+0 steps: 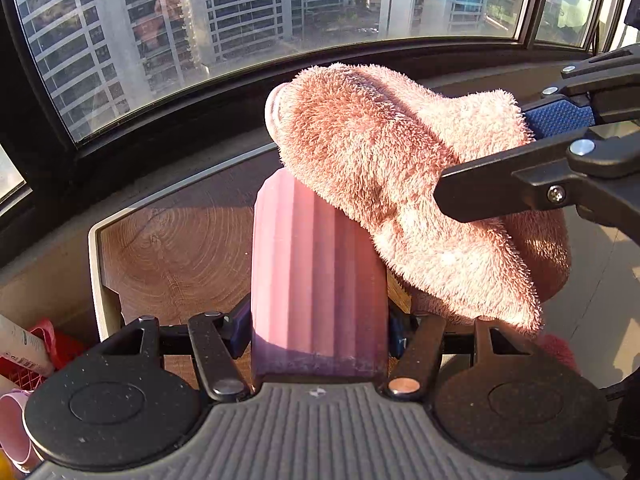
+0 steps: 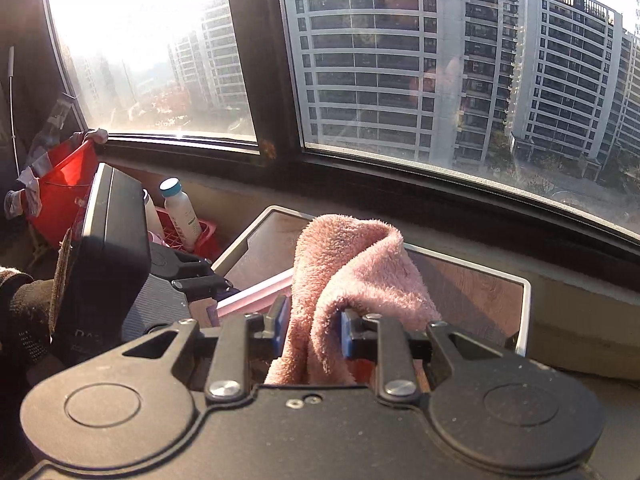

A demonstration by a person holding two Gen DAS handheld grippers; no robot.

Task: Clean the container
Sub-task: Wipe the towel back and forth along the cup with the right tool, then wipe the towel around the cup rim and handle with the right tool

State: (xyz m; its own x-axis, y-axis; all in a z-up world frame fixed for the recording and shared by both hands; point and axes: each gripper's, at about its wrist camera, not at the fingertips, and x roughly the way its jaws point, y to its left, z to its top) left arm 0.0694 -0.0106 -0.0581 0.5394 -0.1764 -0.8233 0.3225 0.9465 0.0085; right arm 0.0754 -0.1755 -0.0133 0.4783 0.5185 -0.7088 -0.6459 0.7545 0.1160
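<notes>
Hold the pink ribbed container [image 1: 316,280] firm in the left gripper [image 1: 318,334]: both blue pads pressed against its 2 sides, low on the body, mouth end pointing away toward the window. Lifted above the wooden tray [image 1: 176,248], not resting on it.

Pink fluffy cloth [image 1: 400,184] pinched between the pads of the right gripper [image 2: 313,330], bunched and draped over the upper right shoulder of the container, covering its rim on that side. Right gripper reaching in from the right of the container.

Judged: wiping the outer wall near the rim.

- Keep the left grip squeezed and steady; a ribbed plastic wall probably slides if the push comes sideways, so press the cloth toward the left pads, not across them.
- Drag the cloth along the ribs, from the rim down toward the left gripper, so fibres reach into the grooves.
- Rotate the container between strokes to expose the covered far side.
- Keep the cloth bunch deep in the right pads; a loose tail hangs below the container and could snag on the tray edge.
- Inside of the container hidden; cannot tell whether clean.
</notes>
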